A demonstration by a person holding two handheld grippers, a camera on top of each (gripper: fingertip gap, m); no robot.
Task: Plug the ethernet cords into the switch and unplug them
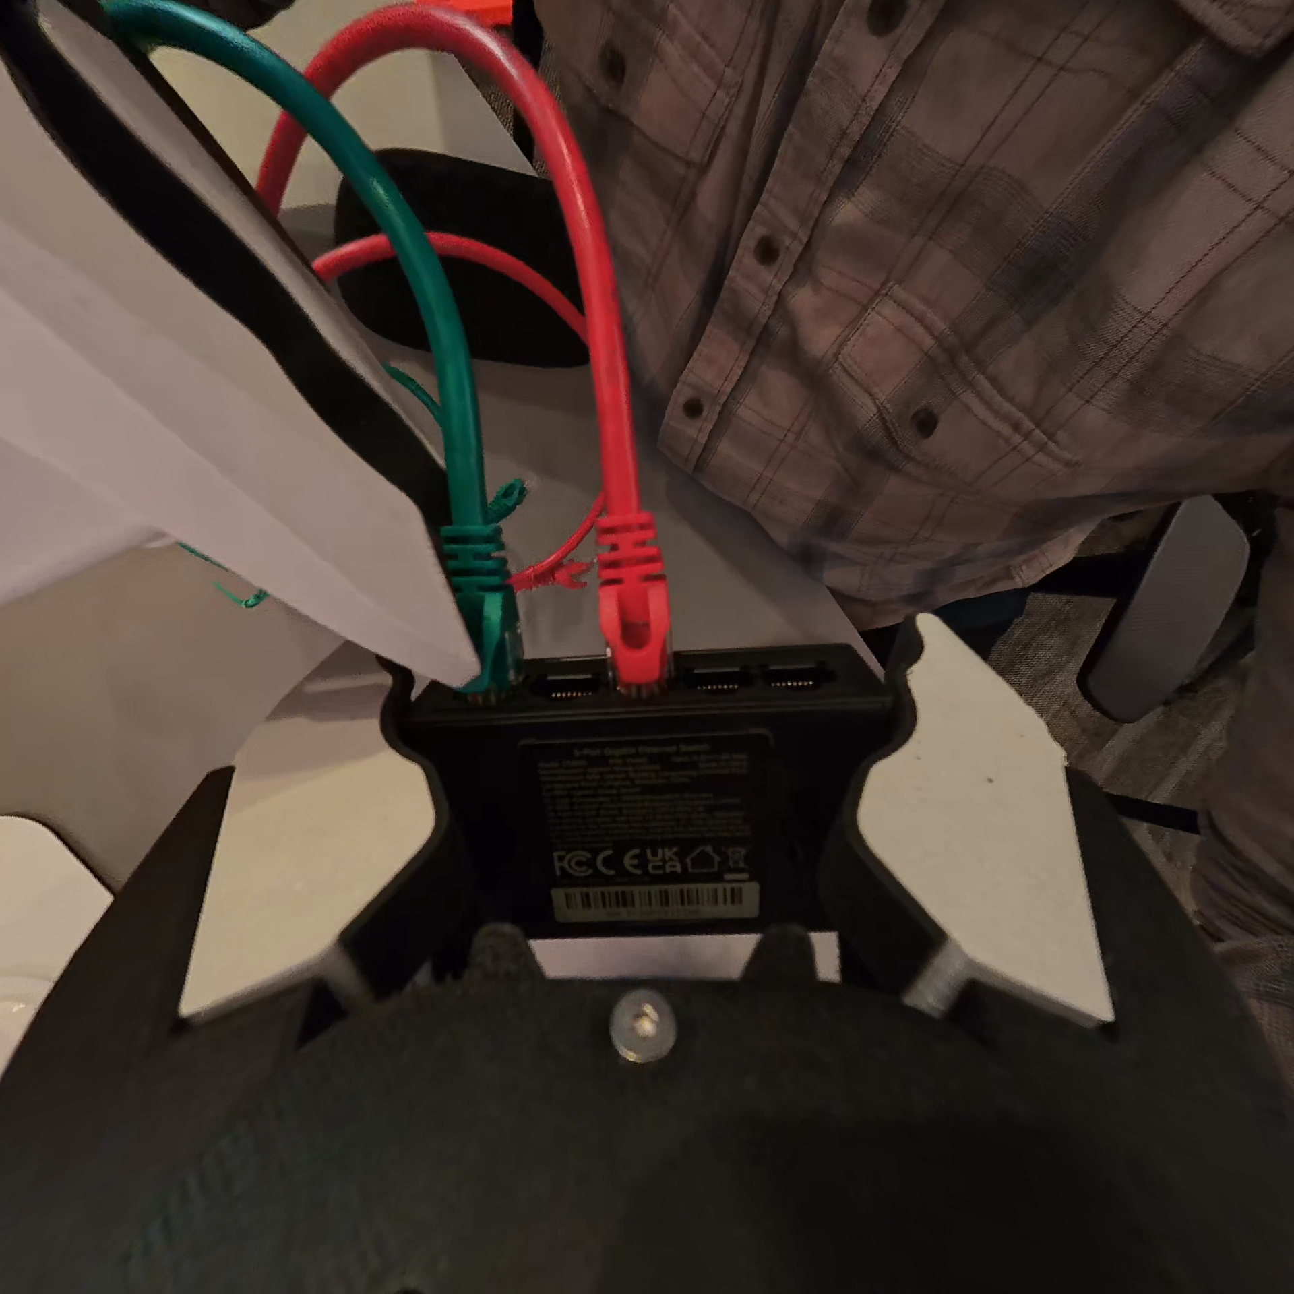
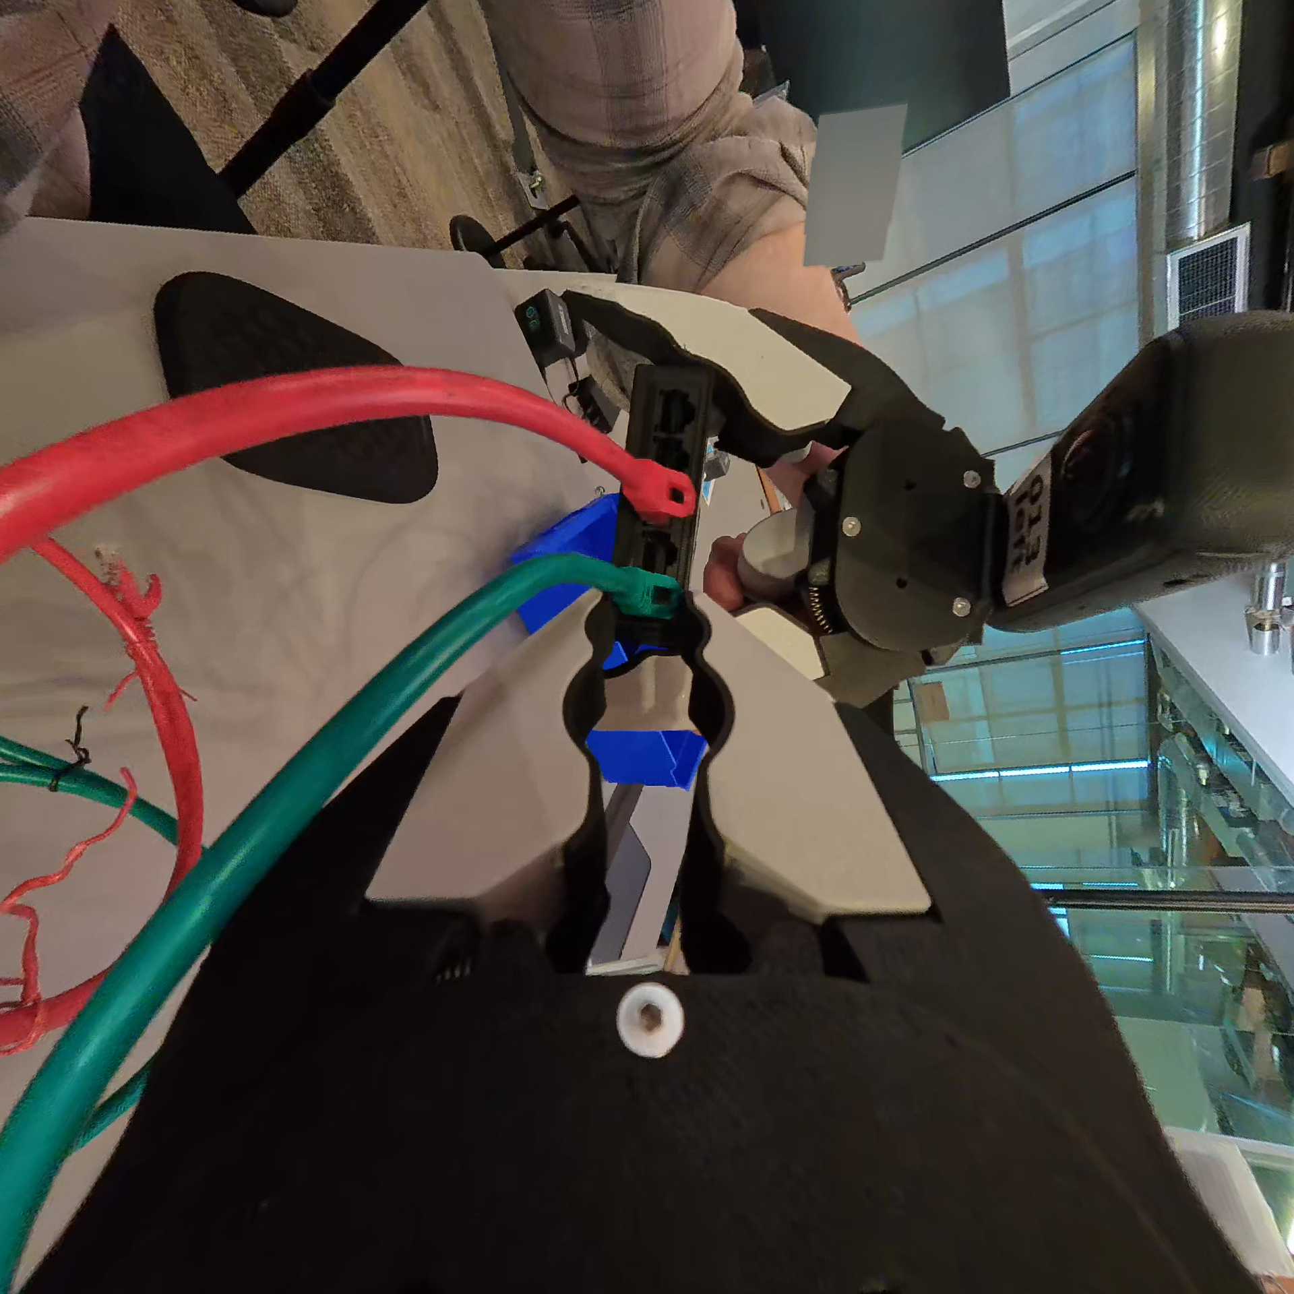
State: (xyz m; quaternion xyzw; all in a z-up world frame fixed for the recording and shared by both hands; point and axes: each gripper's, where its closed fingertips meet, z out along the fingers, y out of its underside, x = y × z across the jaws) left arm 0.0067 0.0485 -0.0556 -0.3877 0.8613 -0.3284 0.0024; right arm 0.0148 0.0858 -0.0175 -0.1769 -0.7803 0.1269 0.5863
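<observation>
Both cords seated in switch, right gripper pinching the green plug.

Switch [image 1: 648,791] is being held off the table, clamped between the left gripper [image 1: 644,690] fingers. Green cord [image 1: 483,609] is sitting in the end port, red cord [image 1: 634,616] two ports over; three ports are showing empty. Right gripper [image 2: 648,616] is closing on the green plug at the switch face. Plugging looks done; unplugging of both seems still left.

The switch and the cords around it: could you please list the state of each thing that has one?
Switch: held in the left gripper, label side facing the camera.
Green cord: plugged into an end port.
Red cord: plugged into the middle port.
Other three ports: empty.
Right gripper: nearly closed at the green plug; grip unclear.
</observation>
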